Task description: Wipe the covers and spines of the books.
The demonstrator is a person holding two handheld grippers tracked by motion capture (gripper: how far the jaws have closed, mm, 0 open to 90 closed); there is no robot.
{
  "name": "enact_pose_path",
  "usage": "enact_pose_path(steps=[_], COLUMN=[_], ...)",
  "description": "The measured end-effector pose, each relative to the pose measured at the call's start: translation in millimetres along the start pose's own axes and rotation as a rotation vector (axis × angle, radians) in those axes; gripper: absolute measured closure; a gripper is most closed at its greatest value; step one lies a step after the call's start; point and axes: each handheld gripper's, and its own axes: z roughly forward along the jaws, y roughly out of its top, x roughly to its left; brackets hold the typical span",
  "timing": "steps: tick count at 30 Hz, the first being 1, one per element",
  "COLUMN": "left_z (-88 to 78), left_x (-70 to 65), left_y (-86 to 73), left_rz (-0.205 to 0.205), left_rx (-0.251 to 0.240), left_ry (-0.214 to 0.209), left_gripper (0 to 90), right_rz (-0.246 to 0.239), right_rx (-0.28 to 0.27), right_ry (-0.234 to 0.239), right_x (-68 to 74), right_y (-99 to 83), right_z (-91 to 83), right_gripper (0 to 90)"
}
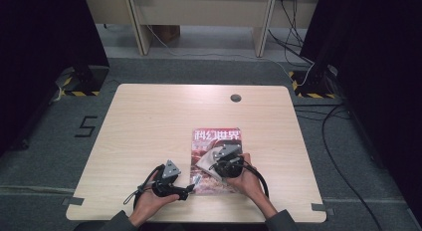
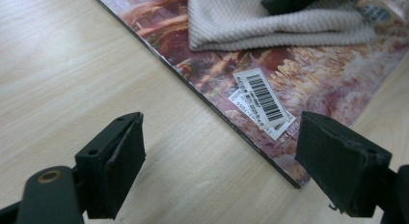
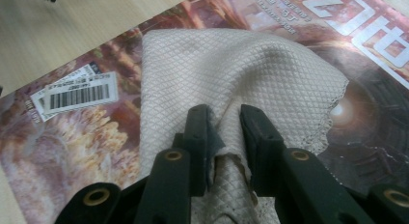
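A magazine (image 1: 217, 136) with a red-and-brown cover lies flat on the wooden table (image 1: 149, 121), toward the front. On its lower half rests a beige waffle-weave cloth (image 3: 231, 69), also visible as the cloth (image 1: 204, 161) from above. My right gripper (image 3: 225, 132) is shut on a bunched fold of that cloth, which spreads out ahead of the jaws. My left gripper (image 2: 219, 161) stands open just above the table, straddling the magazine's (image 2: 313, 79) near corner beside the barcode label (image 2: 263, 101). Nothing sits between its pads. In the high view the left gripper (image 1: 188, 191) points at the magazine's front left corner.
A round cable hole (image 1: 235, 97) sits near the table's far edge. Bare wood stretches to the left and behind the magazine. Cables trail on the grey floor (image 1: 338, 156) at the right, and dark curtains flank both sides.
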Motion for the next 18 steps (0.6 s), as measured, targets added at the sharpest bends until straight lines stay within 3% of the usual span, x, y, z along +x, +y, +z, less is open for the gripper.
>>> enact_pose_path(steps=[3,6,9,11,18], left_z=[-3.4,-7.5,-10.7,-12.0,-14.3], left_x=[3.9,9.3,14.8,17.3,21.4], left_y=[0.2,1.1,1.3,1.5,1.2], left_rz=[-0.011,-0.027,-0.047,-0.069,-0.078], left_rx=[-0.012,-0.028,-0.040,-0.052,-0.055], left_ry=[0.009,0.027,0.052,0.070,0.093], left_gripper=[17.1,17.1,17.2,17.3,17.3], right_rz=[0.011,0.002,0.026,0.005,-0.061], right_rx=[0.001,0.013,0.012,0.016,-0.003], right_ry=[-0.003,-0.056,-0.059,-0.069,0.012], right_x=[-3.1,-10.3,-13.2,-9.4,23.8], right_y=[-1.8,-3.9,-5.5,-4.0,6.2], right_z=[-1.6,-4.2,-5.1,-4.6,3.8], right_gripper=[72.9,72.9,73.2,73.4,73.8])
